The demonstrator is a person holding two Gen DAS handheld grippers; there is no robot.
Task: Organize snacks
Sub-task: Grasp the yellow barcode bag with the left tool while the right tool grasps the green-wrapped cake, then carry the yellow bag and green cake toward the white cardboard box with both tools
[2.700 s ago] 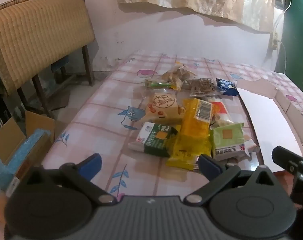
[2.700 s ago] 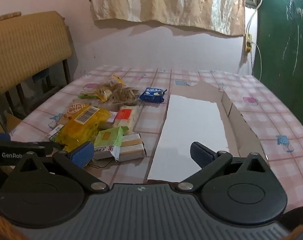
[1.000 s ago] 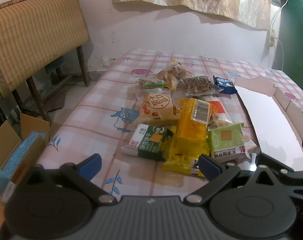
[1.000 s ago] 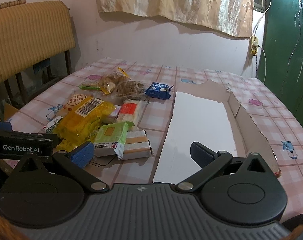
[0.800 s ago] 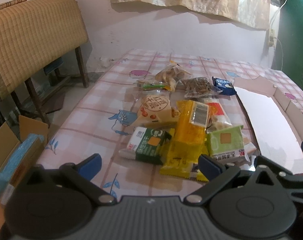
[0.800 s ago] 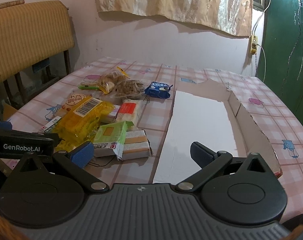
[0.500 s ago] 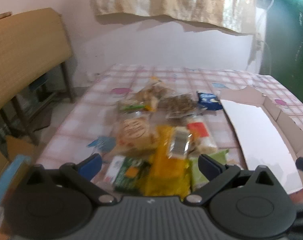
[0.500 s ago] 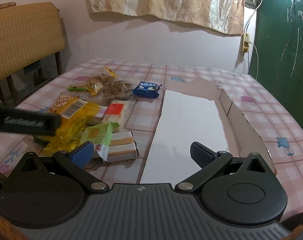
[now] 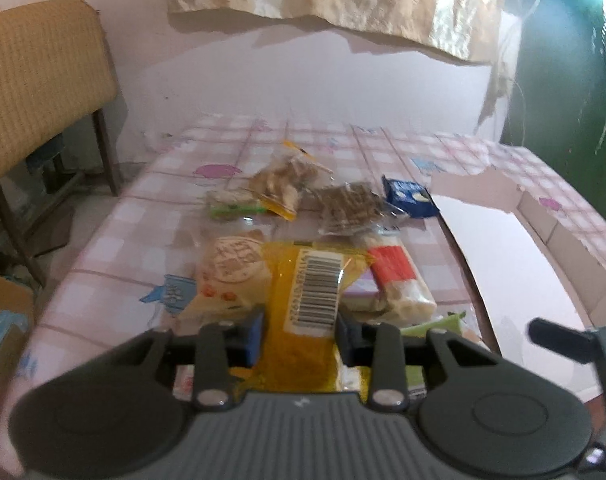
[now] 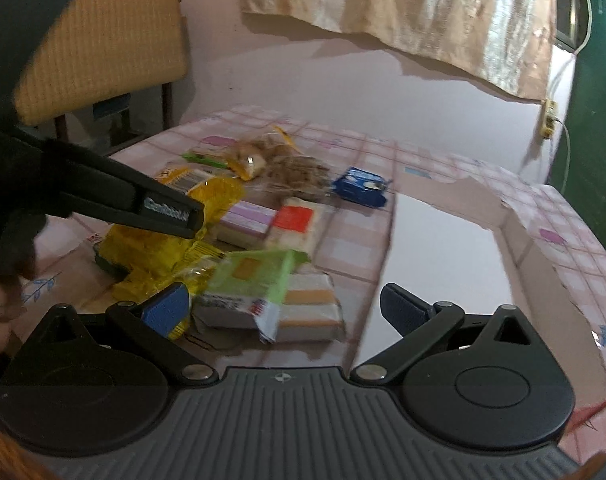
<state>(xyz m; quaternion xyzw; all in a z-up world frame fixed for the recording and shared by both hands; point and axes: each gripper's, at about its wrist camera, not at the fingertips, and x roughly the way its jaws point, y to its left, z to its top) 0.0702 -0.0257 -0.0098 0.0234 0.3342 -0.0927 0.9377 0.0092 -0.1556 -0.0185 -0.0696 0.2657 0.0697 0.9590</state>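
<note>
At the far left stands a chair point(image 9: 43, 80) with a woven back, beside the table point(image 9: 143, 216) with its pink checked cloth. The snacks lie in a heap on the left half of the table. The left gripper point(image 9: 299, 330) pinches the yellow bag point(image 9: 303, 320) from both sides; its blue pads press on the bag near the barcode. Just right of the yellow bag lie a red and white pack point(image 9: 395, 276) and a green pack point(image 10: 255, 276). Farther back sits a small blue pack point(image 9: 409, 196). The right gripper point(image 10: 283, 304) is spread wide over the green pack and touches nothing. On the right half of the table lies a flat cardboard box point(image 10: 443, 248), white inside.
</note>
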